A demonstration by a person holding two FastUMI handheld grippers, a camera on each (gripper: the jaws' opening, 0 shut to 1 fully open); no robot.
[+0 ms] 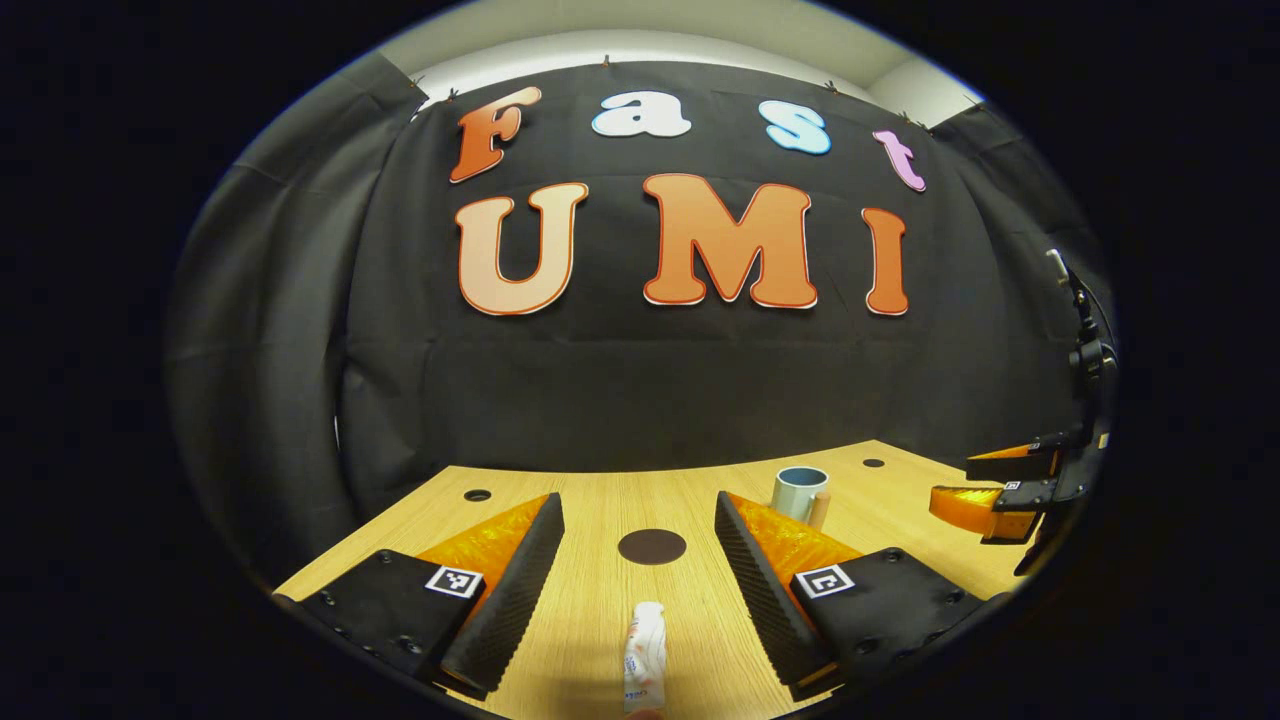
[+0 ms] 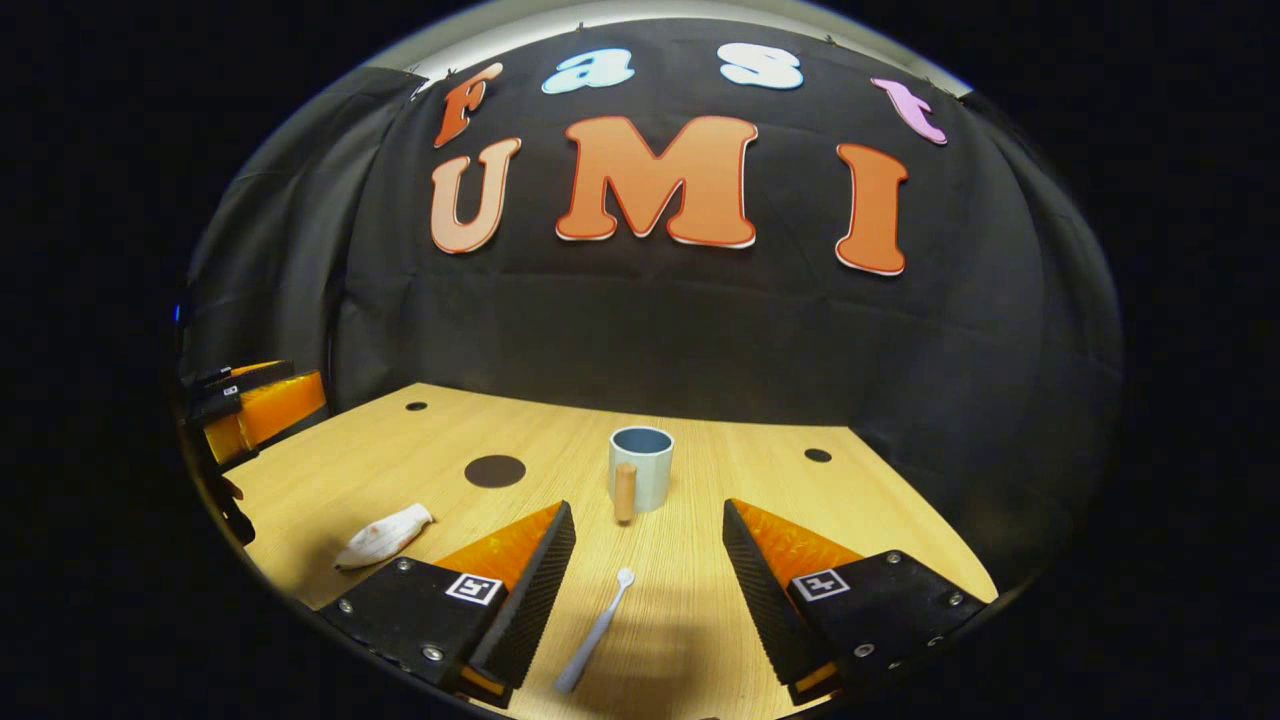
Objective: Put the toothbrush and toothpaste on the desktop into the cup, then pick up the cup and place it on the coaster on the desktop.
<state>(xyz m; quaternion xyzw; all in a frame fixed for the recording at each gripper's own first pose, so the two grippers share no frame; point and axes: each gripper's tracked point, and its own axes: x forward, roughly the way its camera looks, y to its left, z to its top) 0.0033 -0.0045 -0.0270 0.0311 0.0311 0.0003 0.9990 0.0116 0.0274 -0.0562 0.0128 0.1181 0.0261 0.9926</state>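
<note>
Two views over one wooden desk [image 1: 600, 500], pale grain, with small dark holes near its far edge. Left hand-held gripper [image 1: 640, 560] spread wide above the desk, nothing between its fingers; seen also at the left edge of the right gripper view [image 2: 262, 408]. Right hand-held gripper [image 2: 648, 560] likewise spread wide, nothing held, hovering over the desk; seen also at the right edge of the left gripper view [image 1: 990, 490]. Light blue cup [image 2: 641, 467] upright on the desk, open mouth up, with a wooden handle on its near side; in the left gripper view [image 1: 799, 492] just beyond the right finger. Toothpaste tube [image 1: 645, 668], white, flat on the desk between the left fingers at the lower edge of the left gripper view; in the right gripper view [image 2: 383, 536] to the left of the fingers. Toothbrush [image 2: 596, 632], white, flat on the desk between the right fingers, head toward the cup, well short of it. Dark round coaster [image 1: 652, 546] flat on the desk, beyond the toothpaste tube; in the right gripper view [image 2: 495, 470] left of the cup, apart from it.
</note>
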